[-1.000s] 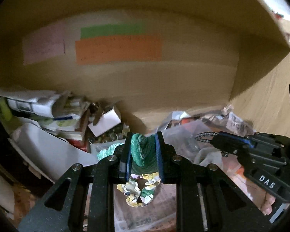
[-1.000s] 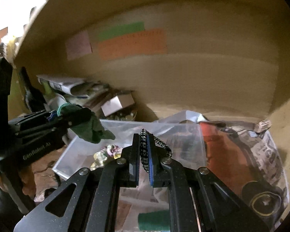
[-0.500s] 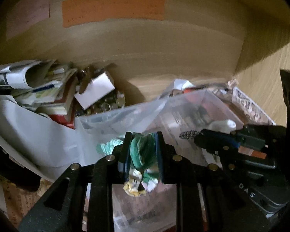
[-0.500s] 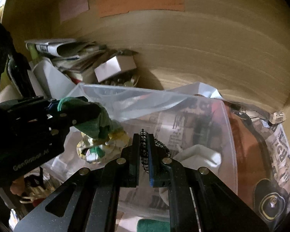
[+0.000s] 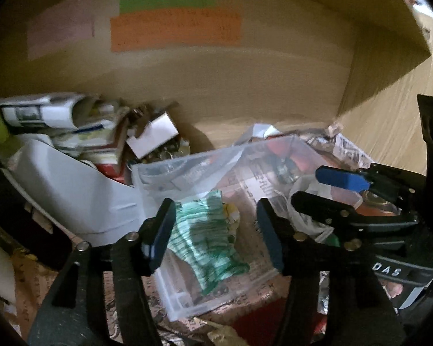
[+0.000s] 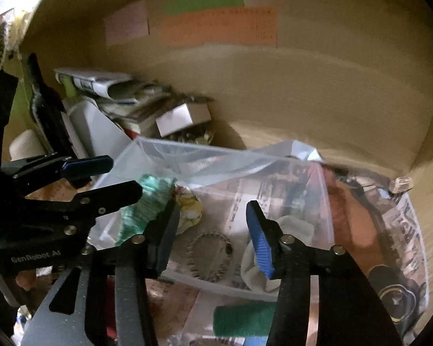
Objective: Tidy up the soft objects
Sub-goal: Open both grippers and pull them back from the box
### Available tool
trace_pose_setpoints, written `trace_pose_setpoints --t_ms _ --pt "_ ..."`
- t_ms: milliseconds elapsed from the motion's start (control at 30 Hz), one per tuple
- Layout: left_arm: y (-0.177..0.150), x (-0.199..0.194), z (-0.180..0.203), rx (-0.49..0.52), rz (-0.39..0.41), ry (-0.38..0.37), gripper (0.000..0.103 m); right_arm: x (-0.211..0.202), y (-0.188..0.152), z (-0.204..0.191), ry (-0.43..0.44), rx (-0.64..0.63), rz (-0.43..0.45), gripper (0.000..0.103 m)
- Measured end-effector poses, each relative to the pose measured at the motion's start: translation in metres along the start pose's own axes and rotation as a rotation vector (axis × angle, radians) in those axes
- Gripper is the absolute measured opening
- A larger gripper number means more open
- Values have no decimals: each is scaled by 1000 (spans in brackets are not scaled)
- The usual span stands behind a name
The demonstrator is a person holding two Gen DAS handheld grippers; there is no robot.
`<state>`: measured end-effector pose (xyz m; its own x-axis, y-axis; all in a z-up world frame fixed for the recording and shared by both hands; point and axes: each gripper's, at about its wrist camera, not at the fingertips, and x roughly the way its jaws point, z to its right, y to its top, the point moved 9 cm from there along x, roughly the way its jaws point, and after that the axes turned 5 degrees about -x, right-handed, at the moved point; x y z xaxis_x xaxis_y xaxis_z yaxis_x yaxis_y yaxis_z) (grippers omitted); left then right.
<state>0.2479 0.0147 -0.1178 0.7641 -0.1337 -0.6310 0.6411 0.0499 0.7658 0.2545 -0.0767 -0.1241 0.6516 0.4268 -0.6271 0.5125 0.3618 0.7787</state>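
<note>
Contents of wooden shelf niche, listed left to right.

- Far left: heap of rolled papers and booklets [image 5: 52, 121], with a white curved plastic piece [image 5: 72, 190] leaning just below it.
- Small grey box [image 6: 183, 119], tilted, at the right end of the heap, against the back wall.
- Back wall: pink [image 6: 127, 23], green [image 6: 205, 1] and orange paper labels [image 6: 219, 27]; writing too blurred to read.
- Centre: clear plastic bin [image 5: 184, 170], newspaper showing through its floor.
- In bin, left part: green striped cloth [image 5: 207, 236], lying loose; floral scrunchie [image 6: 189, 204] touching its right edge.
- In bin, near middle: black-and-white hair tie [image 6: 210, 255], flat on the floor.
- In bin, right near corner: white cloth [image 6: 280, 230], bunched.
- Left tool [image 5: 213, 236]: fingers spread wide apart above the green cloth, gripping nothing.
- Right tool [image 6: 210, 236]: fingers likewise apart, over the hair tie, holding nothing.
- Near, outside bin: green towel roll [image 6: 242, 318].
- Right: newspaper [image 6: 407, 230] lining the shelf, dark round-ended item [image 6: 395, 294] on it.
</note>
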Motion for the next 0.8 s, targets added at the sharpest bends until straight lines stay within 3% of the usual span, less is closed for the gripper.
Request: trace_pose_setpoints --t_ms 100,233,367,533,800 --pt "4 -22 -1 -1 45 -1 67 -19 4 -3 -3 -6 40 47" --pt "4 -48 -3 6 97 2 78 -46 4 -5 -20 -9 105 68" --pt "-5 -65 -5 6 121 6 88 -62 0 -7 -41 -22 142 73" --pt "-23 -64 -4 7 86 -19 88 -73 -19 -7 -62 -26 141 77" --pt "-68 -59 8 35 6 -39 88 -72 -68 4 -67 45 60 77"
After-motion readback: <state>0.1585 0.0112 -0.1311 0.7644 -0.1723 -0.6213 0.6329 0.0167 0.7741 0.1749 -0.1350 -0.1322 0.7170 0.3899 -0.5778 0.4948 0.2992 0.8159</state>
